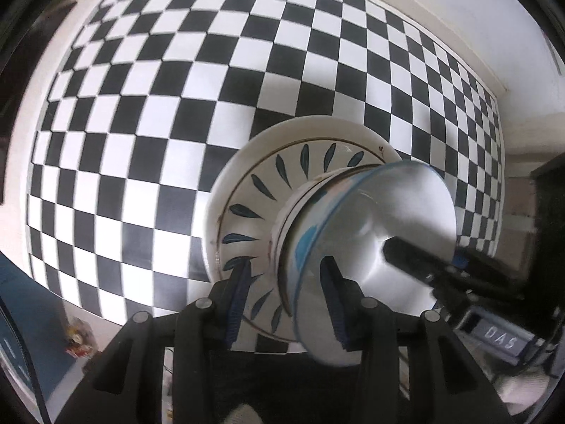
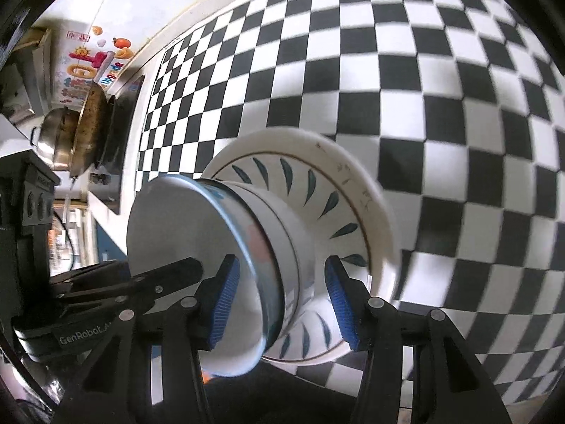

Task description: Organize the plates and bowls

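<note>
Two tongs, our left tongs (image 1: 287, 291) and right tongs (image 2: 282, 298), stand wide around the stack: steel bowl (image 1: 381, 247) on white bowl (image 2: 282, 233) on leaf-patterned plate (image 1: 261, 190), upon the checkered table (image 1: 159, 106).

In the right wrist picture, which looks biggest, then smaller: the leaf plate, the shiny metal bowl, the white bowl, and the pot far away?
1. Leaf plate, widest.
2. Metal bowl, though it sits nearest the camera, so it may look bigger than it is.
3. White bowl, only its side shows.
4. Pot, smallest, but it is far away.
</note>
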A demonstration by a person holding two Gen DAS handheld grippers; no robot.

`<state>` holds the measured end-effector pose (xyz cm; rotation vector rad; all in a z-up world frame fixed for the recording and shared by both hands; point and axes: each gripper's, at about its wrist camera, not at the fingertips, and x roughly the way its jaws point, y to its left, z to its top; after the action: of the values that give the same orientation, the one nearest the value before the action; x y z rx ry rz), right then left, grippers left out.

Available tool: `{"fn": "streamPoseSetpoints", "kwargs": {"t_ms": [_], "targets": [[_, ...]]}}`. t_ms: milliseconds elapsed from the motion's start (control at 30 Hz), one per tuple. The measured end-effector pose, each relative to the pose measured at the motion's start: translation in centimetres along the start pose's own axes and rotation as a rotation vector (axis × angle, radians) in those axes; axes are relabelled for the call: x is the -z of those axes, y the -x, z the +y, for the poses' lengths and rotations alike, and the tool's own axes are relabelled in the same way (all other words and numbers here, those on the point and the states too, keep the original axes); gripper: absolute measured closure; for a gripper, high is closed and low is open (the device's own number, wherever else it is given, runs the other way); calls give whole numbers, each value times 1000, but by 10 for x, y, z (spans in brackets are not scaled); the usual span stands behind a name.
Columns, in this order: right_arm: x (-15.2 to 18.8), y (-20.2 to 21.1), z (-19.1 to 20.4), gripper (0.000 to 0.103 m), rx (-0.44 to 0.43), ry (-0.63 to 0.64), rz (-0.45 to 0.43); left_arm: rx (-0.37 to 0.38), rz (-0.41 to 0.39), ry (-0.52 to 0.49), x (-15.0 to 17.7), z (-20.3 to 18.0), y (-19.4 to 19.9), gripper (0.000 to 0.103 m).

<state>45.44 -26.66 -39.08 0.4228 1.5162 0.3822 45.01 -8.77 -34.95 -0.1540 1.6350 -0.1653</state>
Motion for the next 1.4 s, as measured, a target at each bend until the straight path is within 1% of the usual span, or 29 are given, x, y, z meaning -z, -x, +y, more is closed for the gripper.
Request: {"fn": "streamPoseSetpoints", "kwargs": {"t_ms": [67, 100, 133, 167, 200, 233, 333, 400, 467, 533, 600, 667, 700, 767, 867, 967, 1067, 1167, 1233, 1400], "targets": [[2, 11, 7, 49, 46, 33, -26, -9, -27, -23, 4, 0, 5, 56], [3, 15, 10, 48, 67, 44, -38, -23, -62, -37, 6, 0, 9, 46], [4, 21, 14, 38, 94, 63, -58, -43, -92, -48, 8, 0, 13, 39], [5, 26, 17, 24, 115, 77, -70, -65, -119, -50, 9, 1, 16, 27], [7, 31, 20, 18, 158, 93, -83, -91, -154, -49, 11, 3, 20, 17], [9, 36, 22, 11, 181, 101, -93, -102, -181, -48, 12, 4, 23, 14], [17, 52, 28, 6, 259, 130, -142, -118, -258, -43, 16, 8, 36, 12], [21, 60, 30, 5, 301, 135, -170, -133, -307, -47, 19, 9, 45, 4], [28, 70, 32, 0, 354, 142, -217, -146, -347, -53, 23, 9, 55, 3], [36, 80, 37, 0, 408, 147, -263, -153, -370, -62, 26, 7, 62, 3], [43, 87, 38, 0, 428, 133, -294, -151, -393, -65, 31, 7, 69, 3], [49, 90, 41, 0, 444, 131, -307, -153, -402, -70, 34, 7, 72, 3], [51, 91, 44, 0, 441, 125, -312, -150, -410, -71, 37, 6, 74, 3], [57, 96, 46, 0, 432, 109, -327, -179, -436, -89, 42, 4, 79, 3], [66, 103, 50, 0, 427, 84, -353, -182, -463, -120, 51, -7, 84, 3], [77, 112, 57, 0, 453, 75, -385, -185, -505, -150, 63, -12, 96, 3], [93, 124, 68, 0, 457, 66, -419, -187, -539, -173, 74, -15, 109, 3], [111, 139, 84, 0, 465, 67, -462, -189, -573, -192, 90, -16, 124, 3], [125, 152, 95, 0, 474, 58, -506, -186, -604, -200, 103, -14, 137, 3], [160, 185, 120, 0, 471, 38, -596, -153, -647, -210, 135, -10, 166, 3]]}}
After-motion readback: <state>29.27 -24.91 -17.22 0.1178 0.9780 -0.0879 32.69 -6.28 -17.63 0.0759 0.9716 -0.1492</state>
